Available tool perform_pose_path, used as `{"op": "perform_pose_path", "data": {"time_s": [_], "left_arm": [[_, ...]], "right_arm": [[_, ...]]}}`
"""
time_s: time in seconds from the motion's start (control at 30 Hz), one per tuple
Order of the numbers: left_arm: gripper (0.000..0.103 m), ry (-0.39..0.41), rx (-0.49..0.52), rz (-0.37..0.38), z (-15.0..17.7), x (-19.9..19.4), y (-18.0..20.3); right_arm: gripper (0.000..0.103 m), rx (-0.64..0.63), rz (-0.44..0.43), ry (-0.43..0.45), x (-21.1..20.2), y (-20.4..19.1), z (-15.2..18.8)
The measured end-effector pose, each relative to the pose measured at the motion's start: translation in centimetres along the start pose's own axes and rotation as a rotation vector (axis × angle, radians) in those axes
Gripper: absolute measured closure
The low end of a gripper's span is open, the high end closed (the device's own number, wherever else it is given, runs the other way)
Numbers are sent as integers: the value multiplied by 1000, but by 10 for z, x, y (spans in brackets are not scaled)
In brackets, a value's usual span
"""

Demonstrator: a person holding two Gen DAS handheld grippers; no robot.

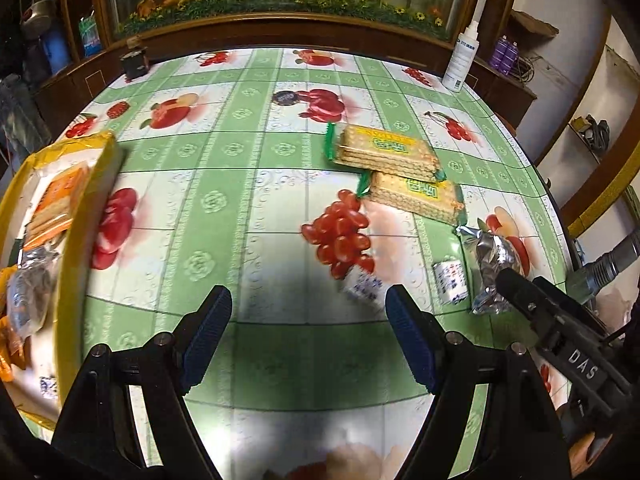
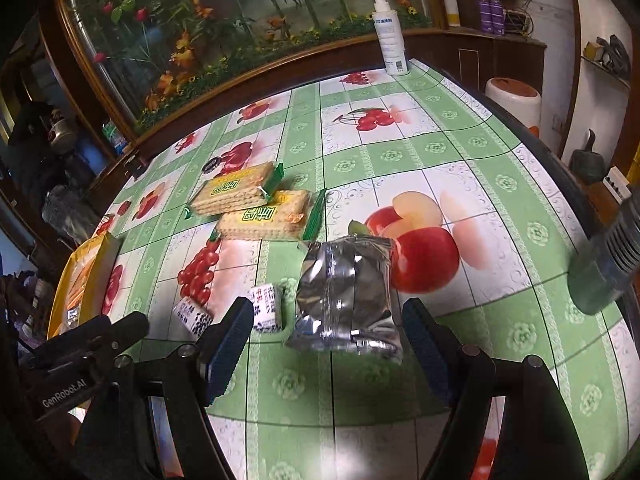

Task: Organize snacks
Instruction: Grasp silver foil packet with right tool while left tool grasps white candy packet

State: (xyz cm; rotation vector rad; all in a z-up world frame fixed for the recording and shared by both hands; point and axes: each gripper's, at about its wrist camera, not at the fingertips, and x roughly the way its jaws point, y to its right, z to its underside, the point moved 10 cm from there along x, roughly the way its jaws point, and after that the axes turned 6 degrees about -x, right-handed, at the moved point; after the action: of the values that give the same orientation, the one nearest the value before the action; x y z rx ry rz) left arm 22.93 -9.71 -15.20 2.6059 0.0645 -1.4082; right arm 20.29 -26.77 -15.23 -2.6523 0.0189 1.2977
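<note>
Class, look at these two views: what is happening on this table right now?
A person is sorting snacks with two hand-held tools, both open and holding nothing. The right tool is lined up on the crinkled silver foil packet, which lies flat on the green fruit-print tablecloth. The left tool hovers over bare cloth. Two clear packs of biscuits with green ends and two small white wrapped sweets remain loose, while the yellow box at the left already holds snacks.

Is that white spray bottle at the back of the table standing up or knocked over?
Standing upright: the spray bottle rests on its base at the table's far edge, nozzle pointing up.
</note>
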Motion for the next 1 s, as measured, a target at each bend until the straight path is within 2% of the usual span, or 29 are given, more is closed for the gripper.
{"op": "perform_pose_path", "data": {"time_s": [0.17,0.27,0.33,0.4,0.47,0.5,0.53,0.57,0.63,0.73,1.0], "left_arm": [[24,-24,23,-16,-1,19,13],[24,-48,21,-42,4,33,9],[22,-49,16,-18,7,39,9],[24,-40,25,-9,7,38,10],[35,-31,54,12,7,36,14],[49,-24,65,29,7,35,17],[68,-19,80,49,7,32,20],[71,-15,94,54,7,30,22],[71,-13,106,55,7,29,19],[72,-23,79,100,7,29,10],[72,-32,32,126,15,15,-29]], "right_arm": [[24,-4,3,-13,14,5,-5],[24,-9,5,-32,24,9,-6],[24,-15,6,-45,30,9,-5],[24,-30,18,-53,34,9,-5],[24,-55,41,-55,36,9,-5],[24,-68,53,-58,37,8,-5],[24,-82,66,-60,38,8,-5],[24,-103,83,-64,39,7,-4],[27,-141,122,-67,41,7,-3],[42,-173,164,-61,41,9,-3],[42,-133,102,-5,16,7,0]]}}
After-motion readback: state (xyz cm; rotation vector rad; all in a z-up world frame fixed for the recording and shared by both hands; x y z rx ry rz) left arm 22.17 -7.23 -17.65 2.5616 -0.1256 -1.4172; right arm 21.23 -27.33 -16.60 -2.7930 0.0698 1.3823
